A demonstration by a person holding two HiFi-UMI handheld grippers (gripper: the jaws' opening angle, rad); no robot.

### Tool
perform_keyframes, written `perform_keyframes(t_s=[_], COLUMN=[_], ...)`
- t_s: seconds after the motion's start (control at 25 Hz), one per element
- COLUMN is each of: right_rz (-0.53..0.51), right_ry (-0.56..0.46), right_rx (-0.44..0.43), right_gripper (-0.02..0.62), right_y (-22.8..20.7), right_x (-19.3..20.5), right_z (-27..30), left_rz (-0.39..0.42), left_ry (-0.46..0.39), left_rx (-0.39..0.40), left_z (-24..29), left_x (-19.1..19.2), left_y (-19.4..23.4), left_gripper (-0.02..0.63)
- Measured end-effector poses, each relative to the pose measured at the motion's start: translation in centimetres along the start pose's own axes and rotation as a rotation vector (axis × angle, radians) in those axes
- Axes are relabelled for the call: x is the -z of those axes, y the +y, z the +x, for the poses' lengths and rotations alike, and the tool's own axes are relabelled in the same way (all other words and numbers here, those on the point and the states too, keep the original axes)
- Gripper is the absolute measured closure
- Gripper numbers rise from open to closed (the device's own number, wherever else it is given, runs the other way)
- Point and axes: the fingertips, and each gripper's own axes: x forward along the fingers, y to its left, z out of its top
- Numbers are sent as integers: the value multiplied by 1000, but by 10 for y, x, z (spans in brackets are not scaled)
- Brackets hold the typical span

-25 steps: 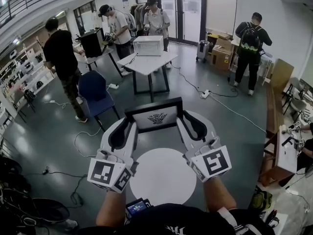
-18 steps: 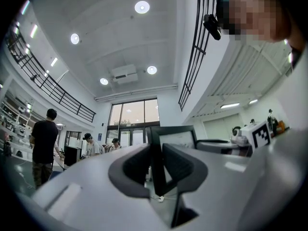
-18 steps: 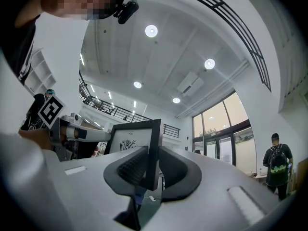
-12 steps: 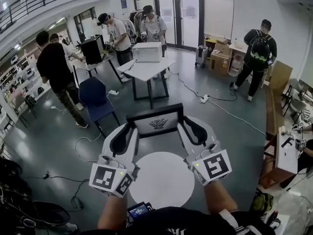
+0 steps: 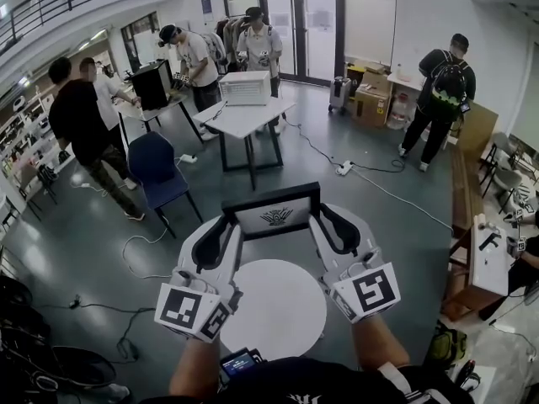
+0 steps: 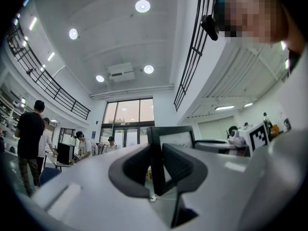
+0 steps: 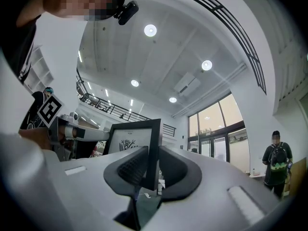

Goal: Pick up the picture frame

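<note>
Picture frame, black-bordered with a white sheet and a small dark emblem, is held in the air above the far rim of the round white table. It is off the tabletop, and its face is tilted up toward the head camera. The left gripper clamps the frame's left edge and the right gripper clamps its right edge, so the frame spans the gap between them over the table.

In the left gripper view, the left gripper has both dark pads pressed flat against the border of the frame, one on each side. In the right gripper view, the right gripper grips the frame the same way, with the printed face turned left.

Beyond the round table, to its left, stands a blue chair. Farther beyond it is a white rectangular table carrying a white box, with several people standing around.
</note>
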Motion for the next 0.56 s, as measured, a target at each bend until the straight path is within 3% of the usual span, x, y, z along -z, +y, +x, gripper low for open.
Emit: perform_keyframes(t_s=[0.28, 0.56], right_rz=[-15, -2], right_ry=[0, -6], right_rx=[10, 28], right_gripper=[520, 520], right_y=[-13, -4], right_x=[8, 7], right_z=[-19, -4], left_rz=[-6, -22], left_ry=[0, -14], left_rx=[7, 34], left_z=[8, 6], left_x=[10, 5], left_y=[-19, -2], left_gripper=[537, 540])
